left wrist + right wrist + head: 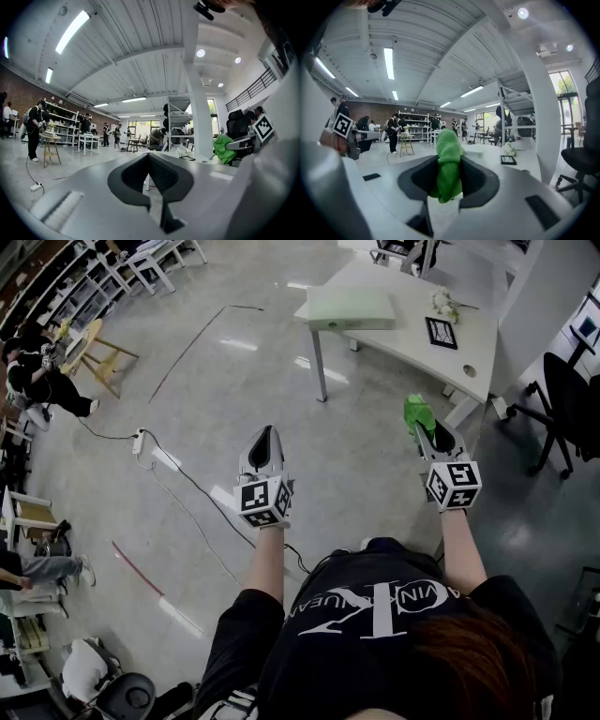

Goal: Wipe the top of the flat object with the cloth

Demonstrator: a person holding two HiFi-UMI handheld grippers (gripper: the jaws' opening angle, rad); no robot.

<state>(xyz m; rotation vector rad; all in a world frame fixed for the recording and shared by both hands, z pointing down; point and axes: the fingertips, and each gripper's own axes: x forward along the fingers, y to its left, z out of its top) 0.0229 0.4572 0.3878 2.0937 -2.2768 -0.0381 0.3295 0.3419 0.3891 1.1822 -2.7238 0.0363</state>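
Green cloth clamped between the jaws of right gripper, held in air above floor near white table; flat pale box lies on table corner, well apart from cloth; left gripper jaws together, nothing between them

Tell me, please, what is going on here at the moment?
A person stands on an open workshop floor with a gripper in each hand. The right gripper is shut on a green cloth; the left gripper is shut and empty. Both are held out roughly level, short of the white table ahead, where a pale flat box lies. Wiping has not yet begun.
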